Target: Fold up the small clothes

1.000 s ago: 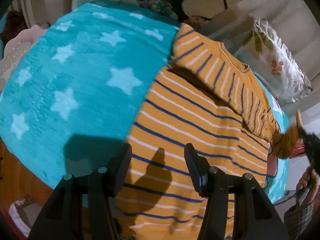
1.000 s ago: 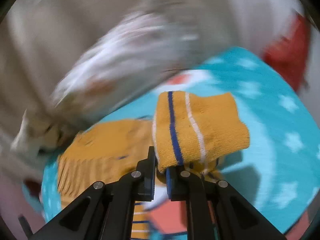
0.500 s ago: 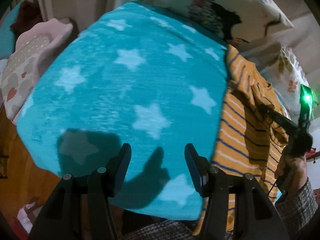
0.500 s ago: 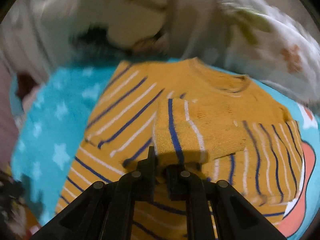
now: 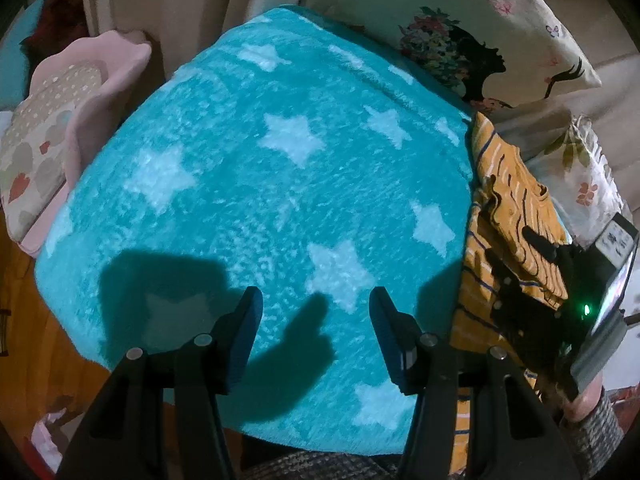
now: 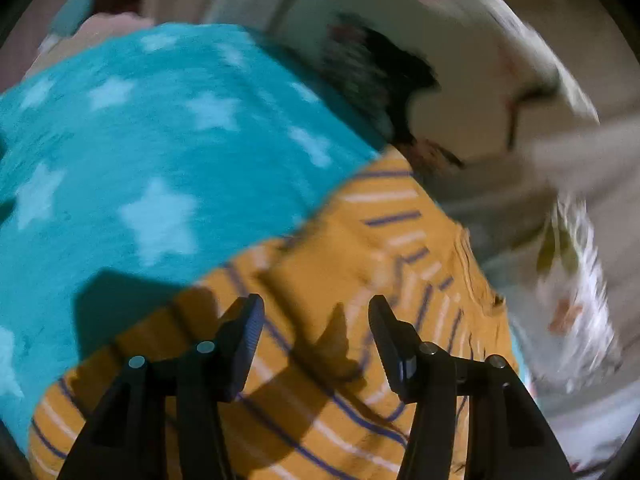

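The striped sweater (image 6: 320, 360) is being shown lower centre, beneath the right gripper (image 6: 316, 340), whose empty jaws are opening; the left gripper (image 5: 316, 340), half-open and empty, is seemingly being held farther off.

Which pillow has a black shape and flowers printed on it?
The big cream pillow behind the star blanket. The pink one at the left has dots and patches; the small one at the right has leaves.

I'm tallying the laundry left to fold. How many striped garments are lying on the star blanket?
1. A mustard striped sweater lies on the teal star blanket, at its right edge in the left wrist view, under the right gripper, whose jaws are opening with nothing between them. Others may be out of frame.
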Available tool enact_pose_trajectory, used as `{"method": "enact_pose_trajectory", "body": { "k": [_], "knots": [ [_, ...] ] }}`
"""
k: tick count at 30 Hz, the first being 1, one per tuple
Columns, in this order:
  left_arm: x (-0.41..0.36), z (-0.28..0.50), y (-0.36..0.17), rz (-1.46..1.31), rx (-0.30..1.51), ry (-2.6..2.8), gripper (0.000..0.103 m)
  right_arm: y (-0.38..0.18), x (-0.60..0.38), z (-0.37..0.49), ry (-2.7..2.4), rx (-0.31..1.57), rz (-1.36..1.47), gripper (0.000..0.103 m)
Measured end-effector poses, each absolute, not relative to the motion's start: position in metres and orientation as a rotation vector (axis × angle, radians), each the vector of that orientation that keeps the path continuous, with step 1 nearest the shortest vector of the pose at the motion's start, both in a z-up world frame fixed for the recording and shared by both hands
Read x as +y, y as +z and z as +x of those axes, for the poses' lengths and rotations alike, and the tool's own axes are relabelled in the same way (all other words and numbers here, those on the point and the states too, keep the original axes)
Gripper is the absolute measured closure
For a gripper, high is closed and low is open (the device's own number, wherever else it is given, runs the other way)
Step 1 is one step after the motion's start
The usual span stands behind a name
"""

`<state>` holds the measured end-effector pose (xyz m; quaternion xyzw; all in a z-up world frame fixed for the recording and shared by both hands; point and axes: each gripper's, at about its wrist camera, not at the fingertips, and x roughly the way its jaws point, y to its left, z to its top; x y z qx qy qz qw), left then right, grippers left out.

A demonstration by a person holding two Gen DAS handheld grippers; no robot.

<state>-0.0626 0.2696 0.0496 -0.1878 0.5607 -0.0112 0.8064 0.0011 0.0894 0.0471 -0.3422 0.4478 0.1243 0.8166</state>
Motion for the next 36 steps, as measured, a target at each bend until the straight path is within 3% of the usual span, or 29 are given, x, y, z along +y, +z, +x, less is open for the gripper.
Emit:
{"method": "enact_pose_trajectory", "body": {
  "k": [11, 14, 19, 25, 32, 36],
  "knots": [
    [0.23, -0.044, 0.043, -0.316, 1.223, -0.155, 0.045, 0.082, -0.011, -0.031, -0.004, 1.008, -0.296, 0.041],
    [0.204, -0.034, 0.039, -0.28, 1.226, -0.235, 0.045, 0.075, -0.042, -0.042, -0.084, 1.123, -0.246, 0.039],
    [0.159, -0.023, 0.03, -0.215, 1.245, -0.357, 0.044, 0.094, -0.101, -0.083, -0.262, 1.097, -0.099, 0.039],
    [0.125, -0.021, 0.023, -0.187, 1.28, -0.4, 0.033, 0.082, -0.192, -0.12, -0.488, 1.184, 0.096, 0.038],
    [0.122, -0.046, 0.02, -0.254, 1.293, -0.397, 0.033, 0.054, -0.244, -0.164, -0.415, 1.28, 0.374, 0.038],
    [0.125, -0.071, 0.02, -0.342, 1.282, -0.395, 0.033, 0.056, -0.25, -0.188, -0.284, 1.245, 0.436, 0.037]
  ]
}}
